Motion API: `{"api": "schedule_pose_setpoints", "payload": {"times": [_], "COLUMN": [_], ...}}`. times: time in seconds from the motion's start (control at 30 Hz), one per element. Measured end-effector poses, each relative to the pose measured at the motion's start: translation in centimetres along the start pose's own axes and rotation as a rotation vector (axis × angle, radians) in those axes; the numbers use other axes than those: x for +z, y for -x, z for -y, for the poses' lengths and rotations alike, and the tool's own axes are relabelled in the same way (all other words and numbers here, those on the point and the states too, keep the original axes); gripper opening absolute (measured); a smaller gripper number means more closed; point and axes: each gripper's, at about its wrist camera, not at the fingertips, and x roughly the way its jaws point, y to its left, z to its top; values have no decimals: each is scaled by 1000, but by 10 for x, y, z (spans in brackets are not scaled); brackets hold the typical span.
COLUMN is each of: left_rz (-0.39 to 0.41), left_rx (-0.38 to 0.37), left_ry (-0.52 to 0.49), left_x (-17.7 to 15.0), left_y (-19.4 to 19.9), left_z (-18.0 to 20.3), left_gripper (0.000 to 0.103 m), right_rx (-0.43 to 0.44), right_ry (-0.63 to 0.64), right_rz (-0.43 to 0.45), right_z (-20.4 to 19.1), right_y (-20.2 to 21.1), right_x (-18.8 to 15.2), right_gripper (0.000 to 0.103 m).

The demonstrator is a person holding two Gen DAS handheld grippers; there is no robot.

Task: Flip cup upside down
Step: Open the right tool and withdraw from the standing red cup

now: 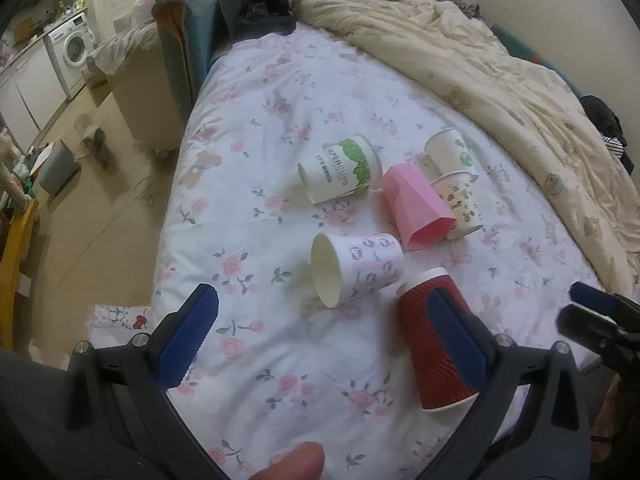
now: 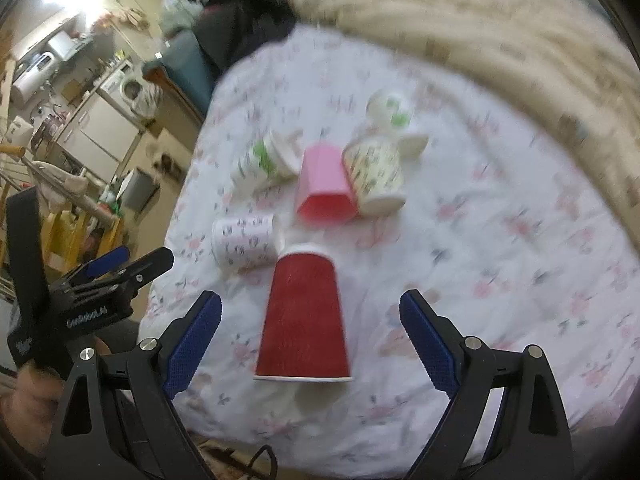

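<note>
A red ribbed paper cup [image 1: 434,340] [image 2: 304,316] stands upside down on the floral bedsheet, rim down. A white patterned cup [image 1: 354,266] [image 2: 245,242] lies on its side just beyond it, mouth toward the left. My left gripper [image 1: 320,340] is open and empty; its right finger [image 1: 456,336] overlaps the red cup in view. My right gripper [image 2: 310,340] is open, its fingers either side of the red cup and apart from it. The right wrist view is blurred.
A pink cup [image 1: 416,204] [image 2: 325,184], a green-printed white cup [image 1: 340,168] [image 2: 266,160] and two more white cups [image 1: 460,196] [image 2: 376,172] cluster farther back. A beige duvet [image 1: 500,64] is bunched along the far right. The bed's left edge [image 1: 172,216] drops to the floor.
</note>
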Motion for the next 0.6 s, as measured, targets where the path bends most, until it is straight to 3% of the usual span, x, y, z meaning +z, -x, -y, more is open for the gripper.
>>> {"api": "schedule_pose_setpoints", "payload": {"times": [0.17, 0.33, 0.6], "left_rz": [19, 29, 37], "left_rx": [-23, -1, -6], "left_ry": [-9, -40, -37], "left_x": [-1, -4, -8], "left_y": [6, 7, 11], "left_z": [4, 9, 9], "left_gripper": [103, 103, 103], "right_rx": [-52, -123, -145], "right_ry": [-24, -43, -54], "right_rz": [121, 131, 162], "right_z": [11, 22, 25], "right_y": [19, 9, 5], "right_x": [-15, -23, -21], "right_gripper": [93, 93, 93]}}
